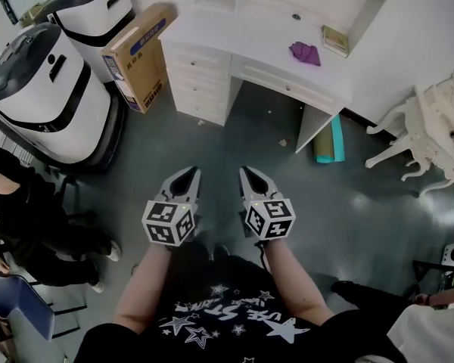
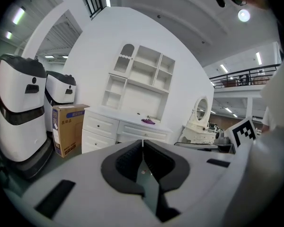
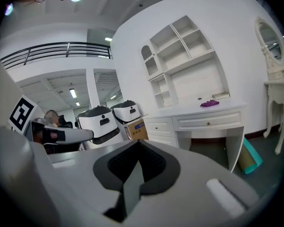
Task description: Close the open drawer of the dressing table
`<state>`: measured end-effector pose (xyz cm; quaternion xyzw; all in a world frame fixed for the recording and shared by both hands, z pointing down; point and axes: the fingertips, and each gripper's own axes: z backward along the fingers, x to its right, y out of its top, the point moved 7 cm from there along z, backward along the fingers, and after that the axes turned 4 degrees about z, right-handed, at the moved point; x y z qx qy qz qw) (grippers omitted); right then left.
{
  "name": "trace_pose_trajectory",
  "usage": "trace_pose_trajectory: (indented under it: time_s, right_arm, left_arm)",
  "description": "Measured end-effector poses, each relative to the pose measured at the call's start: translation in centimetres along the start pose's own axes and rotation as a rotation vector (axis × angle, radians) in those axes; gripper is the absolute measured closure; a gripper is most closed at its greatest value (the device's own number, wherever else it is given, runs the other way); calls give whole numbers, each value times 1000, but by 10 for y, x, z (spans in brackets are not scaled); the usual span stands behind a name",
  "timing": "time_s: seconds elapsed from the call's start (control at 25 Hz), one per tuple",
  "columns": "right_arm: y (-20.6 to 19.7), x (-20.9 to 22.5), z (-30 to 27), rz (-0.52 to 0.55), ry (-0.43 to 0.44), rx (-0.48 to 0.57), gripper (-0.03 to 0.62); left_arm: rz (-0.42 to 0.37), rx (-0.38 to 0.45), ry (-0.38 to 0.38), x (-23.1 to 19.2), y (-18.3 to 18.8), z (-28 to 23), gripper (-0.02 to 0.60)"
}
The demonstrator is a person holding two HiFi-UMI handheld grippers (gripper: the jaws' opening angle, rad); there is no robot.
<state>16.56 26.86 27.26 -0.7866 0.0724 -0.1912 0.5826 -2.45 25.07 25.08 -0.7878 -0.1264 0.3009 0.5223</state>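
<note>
Left gripper (image 1: 191,172) and right gripper (image 1: 245,172) are held side by side above the floor, both with jaws closed together and nothing between them. The white dressing table (image 1: 234,29) stands well ahead, its centre drawer (image 1: 284,84) appearing flush with the frame.

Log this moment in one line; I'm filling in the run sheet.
left hand-held gripper: shut, empty | right hand-held gripper: shut, empty | dressing table: ahead, untouched
</note>
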Motion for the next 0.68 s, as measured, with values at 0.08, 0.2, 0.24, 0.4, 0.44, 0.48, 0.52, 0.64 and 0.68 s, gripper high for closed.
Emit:
trace_pose_trajectory:
  time_s: [0.08,0.2,0.24,0.4,0.44,0.48,0.52,0.64,0.68]
  right_arm:
    - [0,-7,7,18,13,5,592]
    - [-1,-17,18,45,29,14,592]
    - [-2,-20,21,51,30,14,592]
    - [-10,-42,38,50,17,1,592]
    - [-13,-51,43,46,14,-1,592]
    - [-15,-61,47,42,12,-1,592]
    - [-18,-71,52,39,11,1,592]
    - [-27,-105,70,36,11,4,592]
    - [-31,-116,76,36,13,4,592]
  left_arm:
    - [0,-1,-6,4,-4,11,563]
    - [7,-4,-20,8,-13,23,563]
    - [13,-2,-25,10,-15,28,563]
    - [22,13,-48,18,-23,59,563]
    - [18,15,-51,18,-25,70,563]
    - [16,18,-53,17,-26,81,563]
    - [17,21,-53,15,-28,94,563]
    - [36,32,-50,9,-36,134,563]
    - [44,36,-47,7,-39,148,563]
